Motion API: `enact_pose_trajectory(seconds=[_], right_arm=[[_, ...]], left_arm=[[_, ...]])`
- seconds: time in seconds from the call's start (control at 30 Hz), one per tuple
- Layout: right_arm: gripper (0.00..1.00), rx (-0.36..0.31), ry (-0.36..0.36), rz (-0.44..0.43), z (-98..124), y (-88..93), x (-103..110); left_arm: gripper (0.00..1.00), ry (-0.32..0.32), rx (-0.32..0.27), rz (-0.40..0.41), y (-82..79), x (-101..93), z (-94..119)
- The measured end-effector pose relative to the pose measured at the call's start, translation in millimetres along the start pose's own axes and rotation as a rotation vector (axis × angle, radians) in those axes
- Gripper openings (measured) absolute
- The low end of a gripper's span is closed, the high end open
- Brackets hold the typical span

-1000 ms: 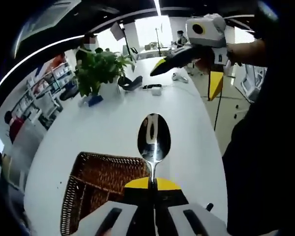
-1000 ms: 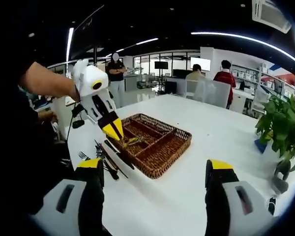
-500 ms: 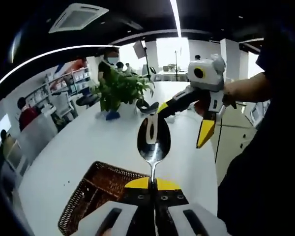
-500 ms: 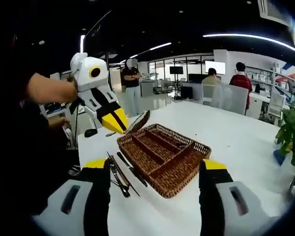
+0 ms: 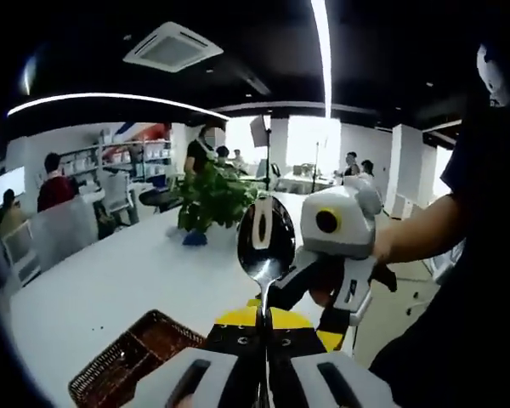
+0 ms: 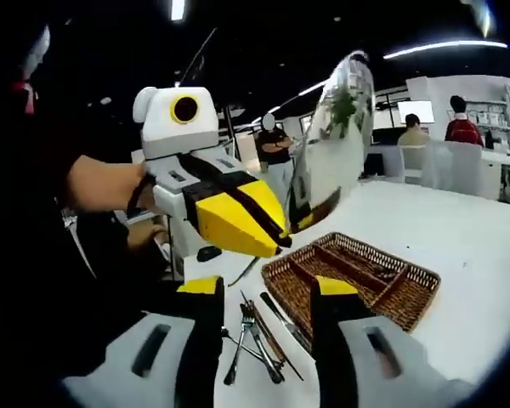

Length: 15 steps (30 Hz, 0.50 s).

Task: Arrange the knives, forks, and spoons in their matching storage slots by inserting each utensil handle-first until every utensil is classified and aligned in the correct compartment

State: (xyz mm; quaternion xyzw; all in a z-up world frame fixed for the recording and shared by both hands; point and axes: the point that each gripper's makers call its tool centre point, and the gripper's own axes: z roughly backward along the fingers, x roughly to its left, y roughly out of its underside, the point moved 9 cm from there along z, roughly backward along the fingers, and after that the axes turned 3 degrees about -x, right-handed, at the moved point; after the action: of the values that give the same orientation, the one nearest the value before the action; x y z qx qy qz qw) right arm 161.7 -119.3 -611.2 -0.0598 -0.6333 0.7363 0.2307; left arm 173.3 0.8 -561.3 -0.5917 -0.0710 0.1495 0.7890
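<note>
We hold the spoon point(image 5: 266, 240) clamped in left gripper point(image 5: 264, 321); right gripper point(image 6: 260, 293) half-open, empty, reaching for handoff before slotting into near wicker tray point(image 6: 382, 293).

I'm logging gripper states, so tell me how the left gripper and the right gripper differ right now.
The left gripper is shut on the spoon, its bowl standing up past the yellow fingertips; the right gripper holds nothing. The left gripper's fingers meet at the handle, while the right gripper's fingers stand apart, with cutlery on the table seen between them. Both have yellow tips.
</note>
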Motion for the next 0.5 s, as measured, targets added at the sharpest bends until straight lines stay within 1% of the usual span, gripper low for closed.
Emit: enact_pose_trajectory(seconds=[0.07,0.1,0.13,0.2,0.23,0.3,0.33,0.4,0.47,0.5], right_arm=[[0.38,-0.018,-0.007,-0.020,-4,-2.0,1],[0.37,-0.036,-0.011,-0.058,-6,-2.5,1],[0.34,-0.061,-0.015,-0.102,-8,-3.2,1],[0.28,-0.112,-0.039,-0.162,-9,-7.1,4],[0.21,-0.117,-0.037,-0.153,-10,-7.5,5],[0.16,-0.121,-0.051,-0.159,-11,-7.8,7],[0.12,-0.123,-0.055,-0.162,-11,-8.0,8],[0.07,-0.117,-0.069,-0.157,-12,-8.0,11],[0.09,-0.117,-0.071,-0.140,-13,-10.8,14],[0.10,-0.123,-0.060,-0.126,-13,-13.3,14]], left_arm=[[0.00,0.004,-0.015,0.014,-0.6,-1.6,1],[0.00,0.005,-0.027,0.025,-1.5,-2.4,1],[0.00,0.013,-0.070,0.070,-4.8,-4.4,2],[0.00,0.023,-0.119,0.103,-9.8,-5.6,4],[0.00,0.017,-0.111,0.093,-10.2,-4.9,6],[0.00,0.014,-0.124,0.094,-12.6,-4.9,7],[0.00,0.012,-0.128,0.097,-12.8,-4.3,8],[0.00,0.013,-0.139,0.113,-11.5,-2.2,11],[0.00,0.017,-0.166,0.146,-11.3,-1.9,13],[0.00,0.017,-0.181,0.158,-11.4,-1.6,15]])
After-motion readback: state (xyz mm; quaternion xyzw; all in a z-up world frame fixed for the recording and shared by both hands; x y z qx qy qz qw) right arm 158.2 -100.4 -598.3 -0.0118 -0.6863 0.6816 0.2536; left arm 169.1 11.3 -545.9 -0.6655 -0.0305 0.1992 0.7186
